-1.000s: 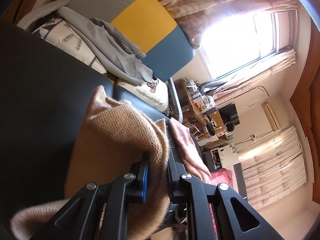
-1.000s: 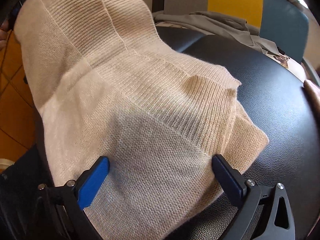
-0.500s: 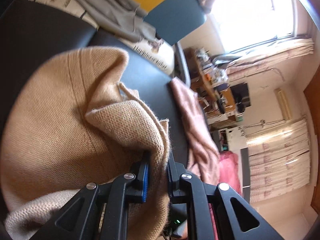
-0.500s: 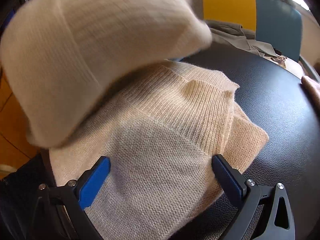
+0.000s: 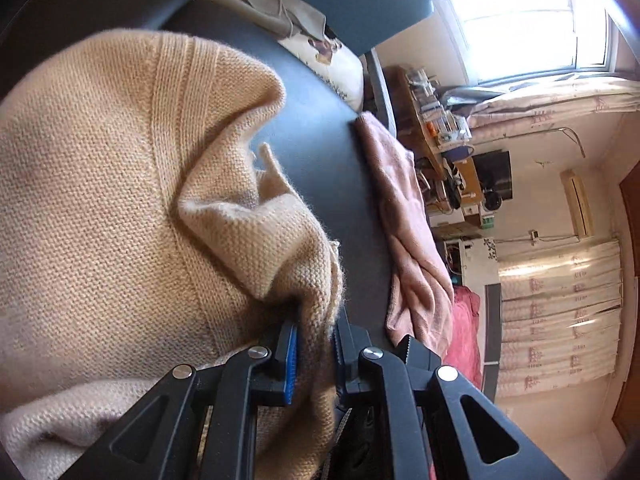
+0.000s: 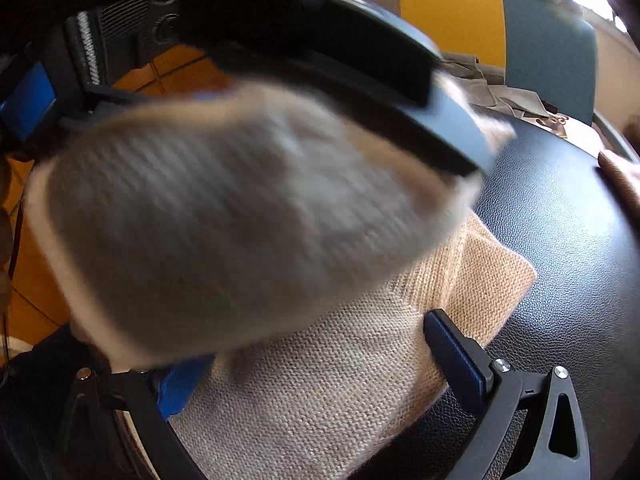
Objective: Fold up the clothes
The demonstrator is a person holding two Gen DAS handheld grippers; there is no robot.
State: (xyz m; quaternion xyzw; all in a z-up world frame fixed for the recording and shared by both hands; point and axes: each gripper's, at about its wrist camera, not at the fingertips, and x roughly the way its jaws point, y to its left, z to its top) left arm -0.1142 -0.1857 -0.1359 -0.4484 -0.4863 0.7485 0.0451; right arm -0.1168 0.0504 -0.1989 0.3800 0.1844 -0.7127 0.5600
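Two grippers at work: left gripper point(image 5: 314, 354) pinches a sweater point(image 5: 120, 184) edge between closed fingers, carrying a flap over the part lying on the black table point(image 6: 560, 220). Right gripper point(image 6: 316, 360) hovers over that part, fingers spread, empty. Step: mid-fold. Next (my judgement): lay the flap flat, let go. Pink cloth point(image 5: 404, 220) beyond. No legible writing.
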